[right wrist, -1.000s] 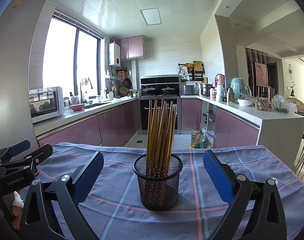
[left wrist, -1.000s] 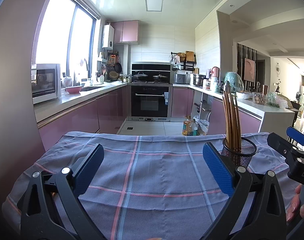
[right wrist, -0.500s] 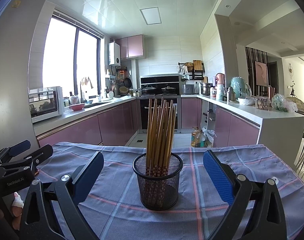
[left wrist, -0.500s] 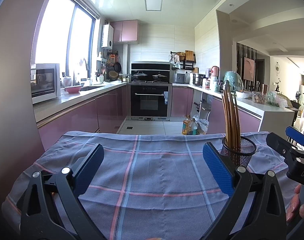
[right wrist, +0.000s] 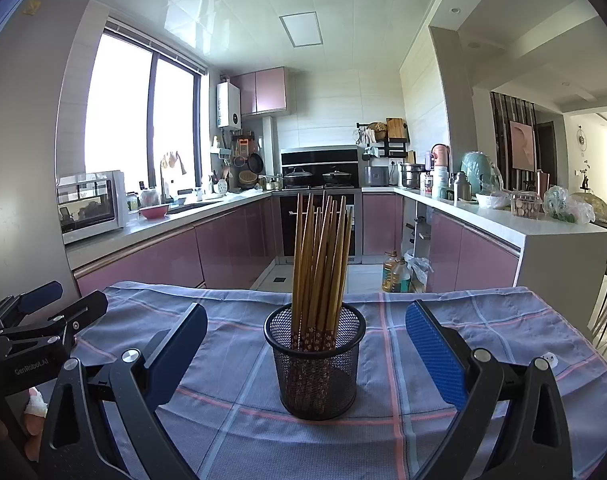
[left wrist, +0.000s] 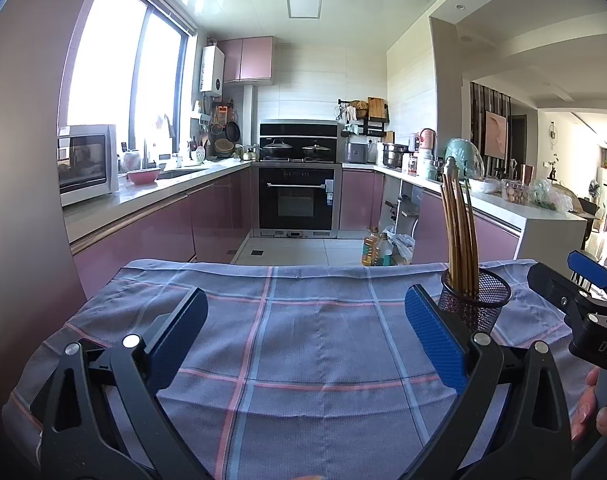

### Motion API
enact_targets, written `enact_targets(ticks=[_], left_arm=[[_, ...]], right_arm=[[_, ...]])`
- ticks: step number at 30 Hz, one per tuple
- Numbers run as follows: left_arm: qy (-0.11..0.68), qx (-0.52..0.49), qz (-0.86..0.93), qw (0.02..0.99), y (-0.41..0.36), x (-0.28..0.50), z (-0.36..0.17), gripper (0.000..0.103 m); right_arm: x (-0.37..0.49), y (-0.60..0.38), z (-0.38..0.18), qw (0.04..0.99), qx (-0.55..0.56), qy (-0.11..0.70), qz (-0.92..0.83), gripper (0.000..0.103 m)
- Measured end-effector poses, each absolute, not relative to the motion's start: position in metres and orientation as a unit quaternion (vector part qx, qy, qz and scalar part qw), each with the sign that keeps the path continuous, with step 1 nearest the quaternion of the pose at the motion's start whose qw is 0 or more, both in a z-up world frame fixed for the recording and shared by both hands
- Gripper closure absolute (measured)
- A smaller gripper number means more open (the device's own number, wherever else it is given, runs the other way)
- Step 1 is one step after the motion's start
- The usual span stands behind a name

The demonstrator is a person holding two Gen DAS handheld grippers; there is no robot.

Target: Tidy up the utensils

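A black mesh cup stands upright on the checked tablecloth with several wooden chopsticks in it. My right gripper is open and empty, its blue pads either side of the cup and a little nearer me. In the left wrist view the cup with its chopsticks stands just beyond the right pad. My left gripper is open and empty over bare cloth. Each gripper shows at the edge of the other's view: the right, the left.
The table's far edge drops to a kitchen floor with oil bottles. Pink cabinets, an oven, a microwave and a cluttered counter lie beyond. A small white object lies on the cloth at right.
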State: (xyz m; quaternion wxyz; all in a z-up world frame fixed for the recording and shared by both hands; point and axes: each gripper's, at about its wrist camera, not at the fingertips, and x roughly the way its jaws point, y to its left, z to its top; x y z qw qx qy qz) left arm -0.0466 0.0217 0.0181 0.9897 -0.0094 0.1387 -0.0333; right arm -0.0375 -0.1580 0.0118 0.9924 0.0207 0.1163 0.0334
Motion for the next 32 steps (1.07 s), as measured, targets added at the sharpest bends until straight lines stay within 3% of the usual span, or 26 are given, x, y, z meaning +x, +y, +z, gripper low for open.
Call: enact_targets(ticks=[23, 32], left_arm=[[0.149, 0.002, -0.037, 0.988, 0.019, -0.036, 0.019, 0.006], [0.192, -0.012, -0.044, 0.98, 0.024, -0.022, 0.012, 0.006]], right_arm=[[-0.033, -0.159, 0.009, 0.992, 0.022, 0.122, 0.039, 0.007], [-0.03, -0.169, 0.005, 0.988, 0.018, 0.144, 0.046, 0.007]])
